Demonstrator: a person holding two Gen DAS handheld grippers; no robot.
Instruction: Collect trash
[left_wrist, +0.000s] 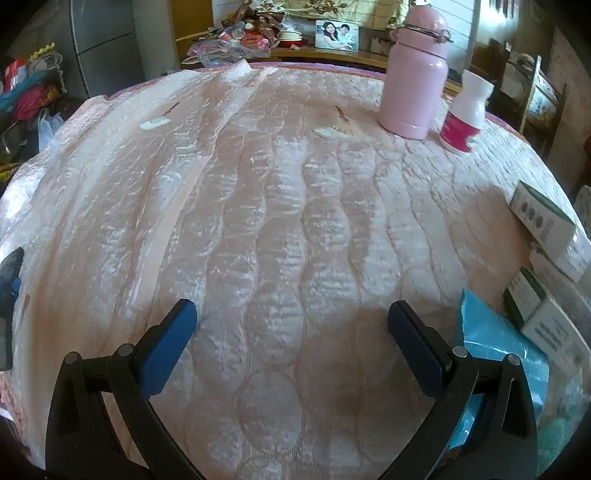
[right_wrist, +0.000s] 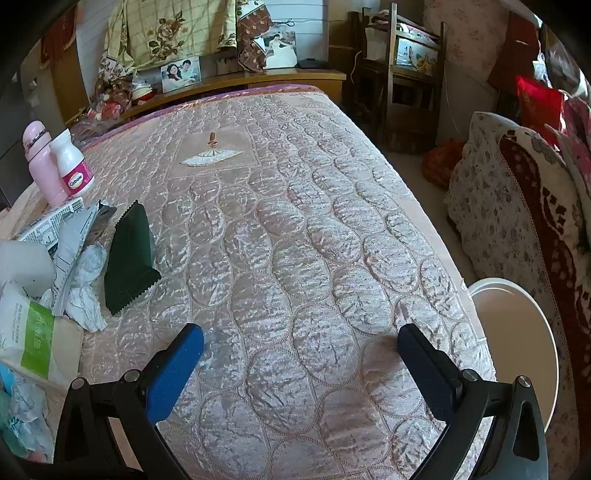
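Taking the pink flask (right_wrist: 41, 162) as the marker and reading left to right: the white pill bottle (right_wrist: 74, 166) stands just beside it on the bed (right_wrist: 295, 229), upright, so probably kept rather than thrown out. Nearer than the flask lies the trash: crumpled paper (right_wrist: 86, 291) and a dark green wrapper (right_wrist: 129, 258), touching. The left gripper (left_wrist: 291, 332) and right gripper (right_wrist: 300, 354) hang spread wide, holding nothing (neither over the heap yet). The white bin (right_wrist: 517, 354) waits far right, off the bed's edge, likely for drops.
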